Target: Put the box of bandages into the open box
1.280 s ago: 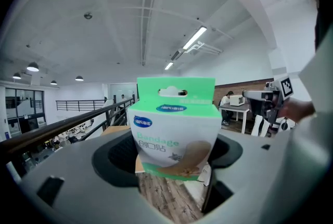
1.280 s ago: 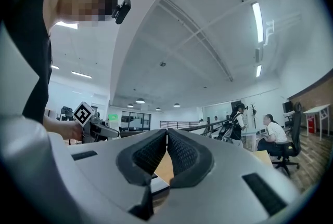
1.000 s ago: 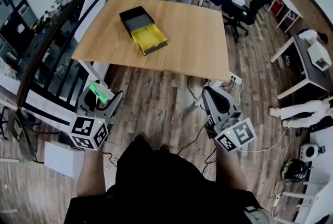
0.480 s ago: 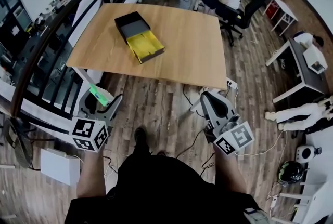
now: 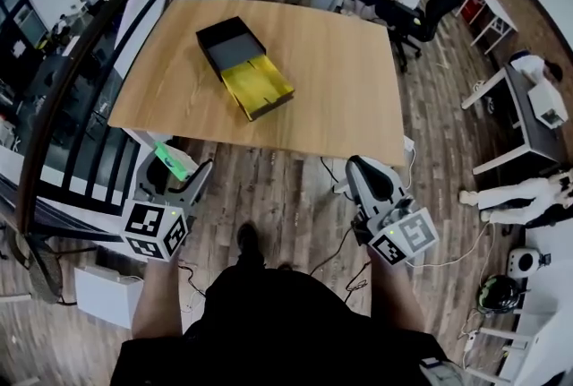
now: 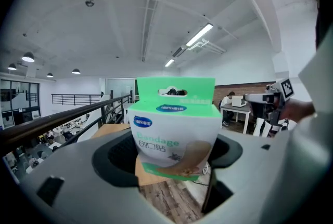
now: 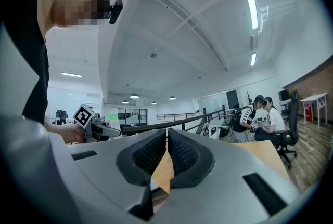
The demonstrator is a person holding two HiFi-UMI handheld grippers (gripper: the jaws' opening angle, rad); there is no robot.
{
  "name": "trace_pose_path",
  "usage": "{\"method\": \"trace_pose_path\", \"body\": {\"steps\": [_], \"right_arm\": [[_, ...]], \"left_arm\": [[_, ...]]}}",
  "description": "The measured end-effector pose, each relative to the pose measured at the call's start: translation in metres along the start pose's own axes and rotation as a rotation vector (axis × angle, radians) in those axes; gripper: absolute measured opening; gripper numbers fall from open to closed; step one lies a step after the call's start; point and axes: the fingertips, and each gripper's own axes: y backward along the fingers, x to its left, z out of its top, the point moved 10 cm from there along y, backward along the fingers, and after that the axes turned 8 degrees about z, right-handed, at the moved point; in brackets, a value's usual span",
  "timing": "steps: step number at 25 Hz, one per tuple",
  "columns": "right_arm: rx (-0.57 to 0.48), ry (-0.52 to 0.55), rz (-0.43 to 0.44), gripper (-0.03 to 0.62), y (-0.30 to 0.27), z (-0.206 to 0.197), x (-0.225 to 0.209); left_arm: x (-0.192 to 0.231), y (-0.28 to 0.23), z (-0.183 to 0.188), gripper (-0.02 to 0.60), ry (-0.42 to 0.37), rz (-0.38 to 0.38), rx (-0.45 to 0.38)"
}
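Left gripper (image 5: 175, 167) at 8 o'clock is clamped on the bandage box (image 6: 174, 134). The hang tab is at 12, the long axis runs 6 to 12 along the jaws, and the printed face is toward the camera. Right gripper (image 5: 369, 183) at 4 o'clock is closed to a sliver and holds nothing.

Over the last second the table (image 5: 340, 80) and the open box (image 5: 243, 66), at 11 o'clock, drew nearer while the grip stayed unchanged. We judge this to be the approach, with placement not yet begun.
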Motion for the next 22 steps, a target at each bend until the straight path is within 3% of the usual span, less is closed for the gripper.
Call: {"method": "trace_pose_path", "body": {"steps": [11,22], "right_arm": [[0.013,0.010,-0.003,0.038,-0.093,0.010,-0.017],[-0.011,0.022,-0.034,0.038,-0.138,0.009,-0.010]], "left_arm": [[0.072,-0.050,0.009,0.370,0.011,-0.023,-0.006],[0.120,-0.067,0.005,0.370,0.005,-0.045,-0.047]]}}
